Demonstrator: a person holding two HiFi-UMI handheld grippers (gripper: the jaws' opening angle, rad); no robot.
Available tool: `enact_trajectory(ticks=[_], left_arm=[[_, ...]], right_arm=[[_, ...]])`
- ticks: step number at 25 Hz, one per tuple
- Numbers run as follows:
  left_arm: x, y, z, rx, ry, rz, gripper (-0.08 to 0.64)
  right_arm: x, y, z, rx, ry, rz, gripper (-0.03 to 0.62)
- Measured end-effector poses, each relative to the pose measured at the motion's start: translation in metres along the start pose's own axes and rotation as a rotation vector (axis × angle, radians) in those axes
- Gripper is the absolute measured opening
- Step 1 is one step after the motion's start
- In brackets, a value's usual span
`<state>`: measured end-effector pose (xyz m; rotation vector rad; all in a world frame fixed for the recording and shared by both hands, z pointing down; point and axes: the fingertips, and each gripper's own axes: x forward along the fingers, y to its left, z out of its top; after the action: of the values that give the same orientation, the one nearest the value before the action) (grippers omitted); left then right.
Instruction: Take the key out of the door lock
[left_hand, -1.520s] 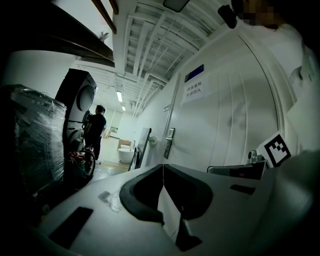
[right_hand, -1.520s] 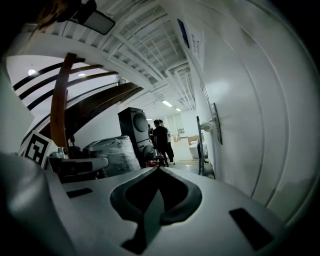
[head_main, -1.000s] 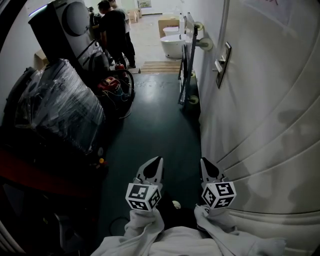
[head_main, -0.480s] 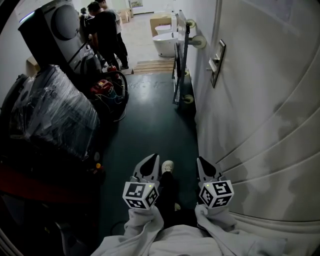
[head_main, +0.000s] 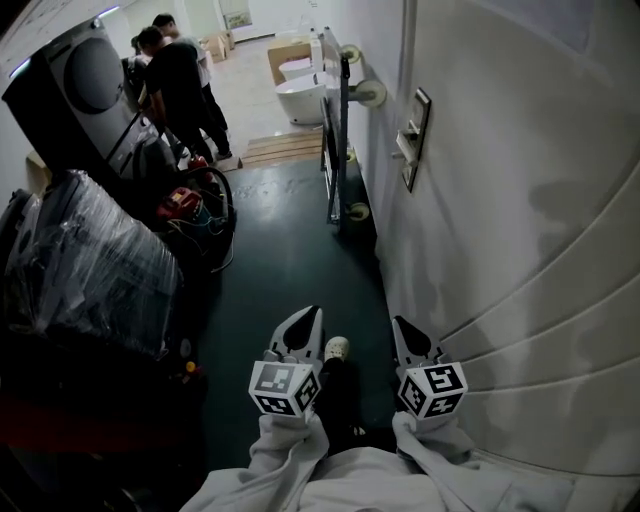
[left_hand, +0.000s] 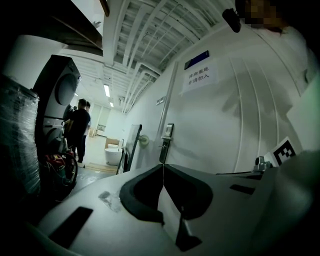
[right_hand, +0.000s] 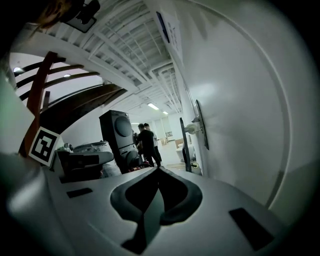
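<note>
From the head view, we hold the left gripper (head_main: 312, 318) and the right gripper (head_main: 400, 325) side by side low over the dark floor (head_main: 290, 260). Both are well short of the lock plate (head_main: 413, 140), which stands upright on the white door (head_main: 520, 230) ahead and to our right. The right gripper is the nearer to that door. In the left gripper view our jaws are pressed together on nothing, with the plate far ahead, just above their tips. In the right gripper view the jaws are likewise closed and empty, the plate up and right of them. The key is too small to make out; we judge it sticks out from the door face.
</note>
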<state>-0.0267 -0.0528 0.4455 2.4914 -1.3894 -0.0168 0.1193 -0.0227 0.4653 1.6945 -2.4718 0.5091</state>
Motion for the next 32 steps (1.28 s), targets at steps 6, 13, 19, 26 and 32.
enact_trajectory(ticks=[6, 13, 19, 26, 32], left_arm=[[0.066, 0.029, 0.021, 0.014, 0.017, -0.055, 0.014], [0.143, 0.062, 0.041, 0.024, 0.048, -0.113, 0.014], [0.196, 0.084, 0.047, 0.021, 0.081, -0.163, 0.014], [0.25, 0.098, 0.055, 0.025, 0.102, -0.234, 0.014], [0.29, 0.105, 0.059, 0.03, 0.109, -0.299, 0.014]], right_arm=[[0.057, -0.022, 0.026, 0.014, -0.018, -0.036, 0.052], [0.128, -0.048, 0.054, 0.032, -0.016, -0.067, 0.052], [0.169, -0.073, 0.064, 0.058, -0.009, -0.127, 0.052], [0.207, -0.097, 0.077, 0.075, -0.015, -0.186, 0.052], [0.235, -0.115, 0.086, 0.078, -0.017, -0.231, 0.052]])
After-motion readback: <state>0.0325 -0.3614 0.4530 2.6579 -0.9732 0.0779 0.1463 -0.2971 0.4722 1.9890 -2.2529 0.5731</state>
